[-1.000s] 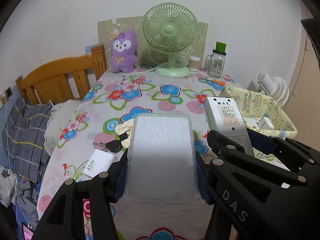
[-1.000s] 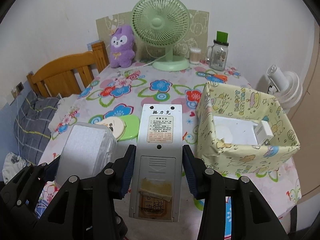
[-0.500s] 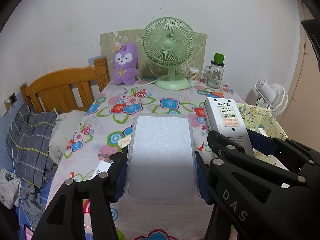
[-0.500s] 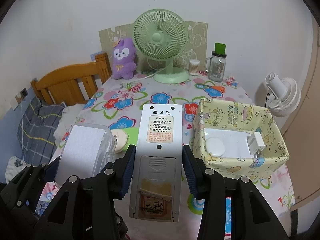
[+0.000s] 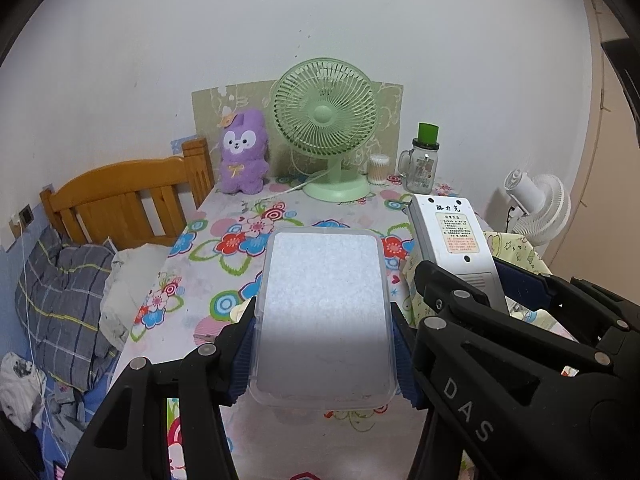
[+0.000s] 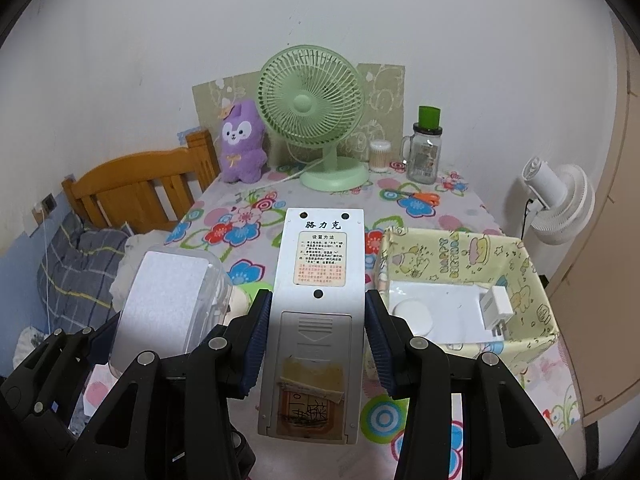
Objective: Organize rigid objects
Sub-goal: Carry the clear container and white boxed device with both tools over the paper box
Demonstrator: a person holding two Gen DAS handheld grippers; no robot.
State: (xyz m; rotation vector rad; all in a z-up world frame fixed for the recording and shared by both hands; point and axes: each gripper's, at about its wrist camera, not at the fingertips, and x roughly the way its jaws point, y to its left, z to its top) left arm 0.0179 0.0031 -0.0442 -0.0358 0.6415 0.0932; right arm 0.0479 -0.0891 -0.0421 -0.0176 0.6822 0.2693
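My left gripper [image 5: 323, 346] is shut on a clear plastic box [image 5: 324, 312] with a frosted lid, held above the floral table [image 5: 240, 224]. My right gripper [image 6: 314, 344] is shut on a white remote control [image 6: 316, 300], back side up with a label. The box shows in the right wrist view [image 6: 164, 300], and the remote in the left wrist view [image 5: 452, 236]. A yellow patterned fabric basket [image 6: 452, 248] stands right of the remote, holding a white plug adapter [image 6: 495, 308] and a white round disc [image 6: 412, 314].
A green desk fan [image 6: 312, 108], a purple plush toy [image 6: 240, 140], a cotton swab jar [image 6: 379, 156] and a glass jar with green lid [image 6: 426, 148] line the table's back. A wooden bed frame [image 6: 140, 188] and bedding lie left. A white fan [image 6: 560, 200] stands right.
Both grippers have risen and pulled back from the table with their objects held. The table, fan and basket look smaller and farther.
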